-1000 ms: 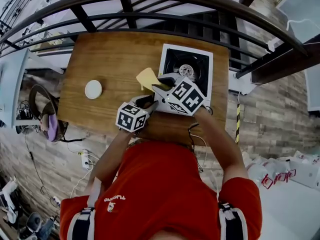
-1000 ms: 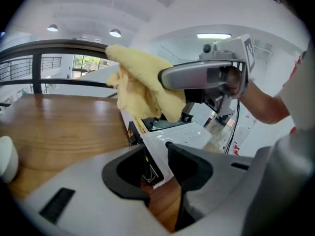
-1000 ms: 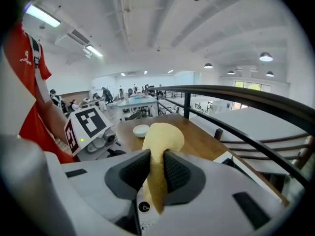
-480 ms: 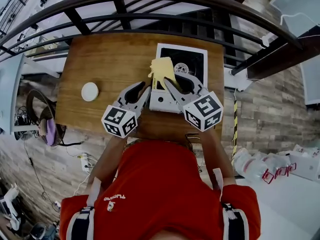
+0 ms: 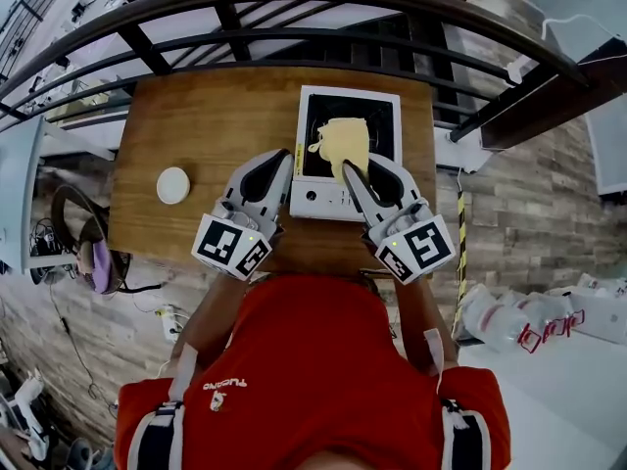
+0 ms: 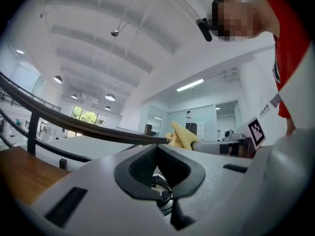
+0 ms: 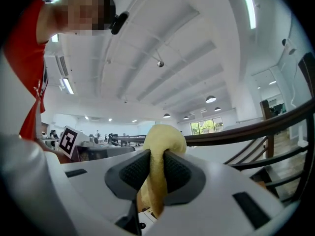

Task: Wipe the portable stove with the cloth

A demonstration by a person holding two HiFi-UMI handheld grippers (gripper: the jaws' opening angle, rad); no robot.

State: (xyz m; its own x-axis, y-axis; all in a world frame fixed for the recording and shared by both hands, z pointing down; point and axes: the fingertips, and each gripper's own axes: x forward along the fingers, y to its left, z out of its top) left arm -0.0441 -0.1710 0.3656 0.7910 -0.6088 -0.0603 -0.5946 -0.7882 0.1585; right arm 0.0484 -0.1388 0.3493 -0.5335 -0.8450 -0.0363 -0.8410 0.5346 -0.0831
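Observation:
The portable stove (image 5: 377,116), white with a black top, sits at the table's far right. My right gripper (image 5: 349,167) is shut on the yellow cloth (image 5: 345,141), which hangs over the stove's top. In the right gripper view the pads pinch a fold of the cloth (image 7: 162,136), with the stove's white front (image 7: 145,220) below. My left gripper (image 5: 285,160) hovers by the stove's left edge. Its jaws are closing, and its pads (image 6: 142,168) meet with nothing between them. The cloth (image 6: 181,136) shows beyond them.
The wooden table (image 5: 216,125) carries a small white round object (image 5: 173,185) near its left end. A dark metal railing (image 5: 294,37) curves along the table's far side. Cables and bags lie on the floor either side.
Both grippers have risen and spread apart. The right one carried the cloth from the stove's left corner to above its top. The left gripper's jaws went from open to shut.

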